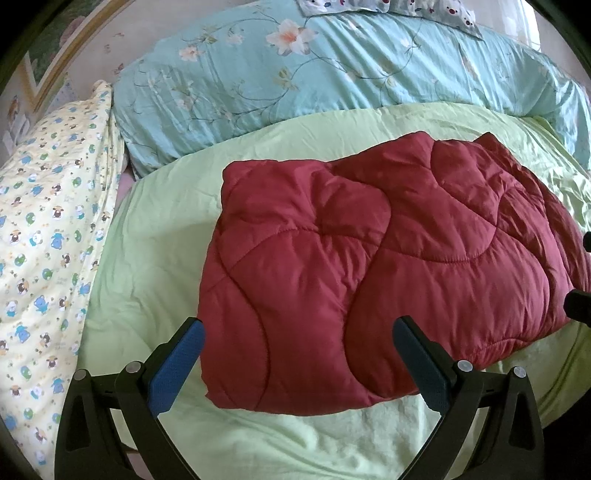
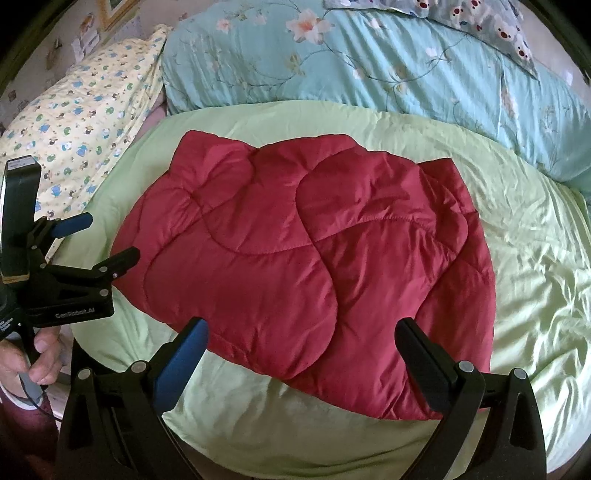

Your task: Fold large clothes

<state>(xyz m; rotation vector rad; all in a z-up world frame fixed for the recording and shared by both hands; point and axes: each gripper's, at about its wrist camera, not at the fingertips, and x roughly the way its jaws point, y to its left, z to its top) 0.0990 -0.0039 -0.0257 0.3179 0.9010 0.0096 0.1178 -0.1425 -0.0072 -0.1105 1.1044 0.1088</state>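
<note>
A dark red quilted padded garment [image 1: 369,266] lies folded into a thick block on a light green bedsheet [image 1: 147,258]. In the left wrist view my left gripper [image 1: 299,332] is open, its fingers spread just above the garment's near left edge with nothing between them. In the right wrist view the same red garment [image 2: 314,266] fills the middle, and my right gripper [image 2: 303,332] is open over its near edge, holding nothing. The left gripper [image 2: 99,240] also shows at the left of that view, open beside the garment's left corner, held by a hand [image 2: 37,354].
A rolled turquoise floral quilt [image 1: 332,81] lies behind the garment. A yellow cartoon-print bedding pile [image 1: 48,240] sits at the left. A patterned pillow [image 2: 480,22] is at the far back. The green sheet [image 2: 535,258] lies wrinkled to the right.
</note>
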